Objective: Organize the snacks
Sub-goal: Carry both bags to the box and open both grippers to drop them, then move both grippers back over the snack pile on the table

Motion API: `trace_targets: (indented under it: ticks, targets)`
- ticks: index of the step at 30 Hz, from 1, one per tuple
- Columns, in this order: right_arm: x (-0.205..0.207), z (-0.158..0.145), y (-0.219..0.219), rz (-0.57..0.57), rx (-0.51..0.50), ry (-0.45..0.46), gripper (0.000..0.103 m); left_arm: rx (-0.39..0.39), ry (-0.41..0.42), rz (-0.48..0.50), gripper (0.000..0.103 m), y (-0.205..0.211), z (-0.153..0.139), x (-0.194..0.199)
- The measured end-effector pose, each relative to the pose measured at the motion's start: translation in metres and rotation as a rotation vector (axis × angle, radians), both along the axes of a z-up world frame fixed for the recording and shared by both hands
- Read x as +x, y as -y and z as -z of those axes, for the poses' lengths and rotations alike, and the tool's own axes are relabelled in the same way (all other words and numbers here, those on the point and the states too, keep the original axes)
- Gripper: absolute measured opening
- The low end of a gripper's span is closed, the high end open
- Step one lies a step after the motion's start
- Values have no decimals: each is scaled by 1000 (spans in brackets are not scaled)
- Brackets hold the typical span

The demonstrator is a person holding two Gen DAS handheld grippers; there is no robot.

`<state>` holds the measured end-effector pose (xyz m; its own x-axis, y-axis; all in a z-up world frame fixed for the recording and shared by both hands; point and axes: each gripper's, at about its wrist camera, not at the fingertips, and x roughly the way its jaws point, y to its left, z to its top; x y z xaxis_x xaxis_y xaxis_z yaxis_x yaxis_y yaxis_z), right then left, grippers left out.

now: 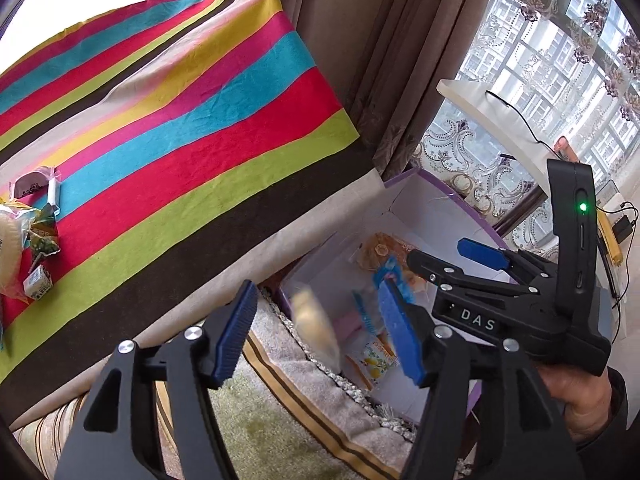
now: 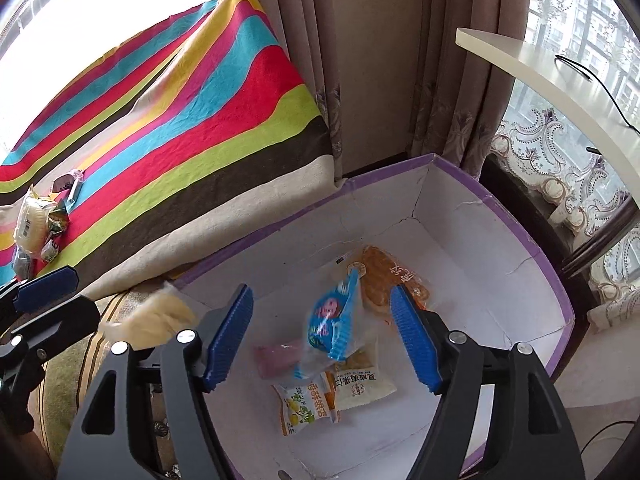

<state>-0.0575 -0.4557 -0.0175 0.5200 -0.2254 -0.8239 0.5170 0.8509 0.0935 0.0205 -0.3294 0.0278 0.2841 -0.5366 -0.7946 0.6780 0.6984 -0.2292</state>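
While both claws hang over the purple-rimmed box [image 2: 560, 300], my left claw [image 1: 316, 334] is spread around a blurred pale snack [image 1: 314, 320] that touches neither pad. My right claw [image 2: 322, 336] is spread too, a blue-wrapped snack [image 2: 330, 320] loose between its pads. More snacks [image 2: 38, 226] lie at nine o'clock on the striped cloth [image 2: 180, 120].

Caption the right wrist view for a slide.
Open right gripper above purple-rimmed box as blue-wrapped snack drops.
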Motion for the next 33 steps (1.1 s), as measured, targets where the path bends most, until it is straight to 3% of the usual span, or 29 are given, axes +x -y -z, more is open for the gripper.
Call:
trace_targets:
  ticks: [20, 33]
  targets:
    - [18, -14, -26, -60, -7, 11, 76, -19, 3, -115, 68, -31, -2, 11]
    - [53, -26, -92, -225, 12, 26, 80, -5, 63, -336, 68, -110, -11, 27]
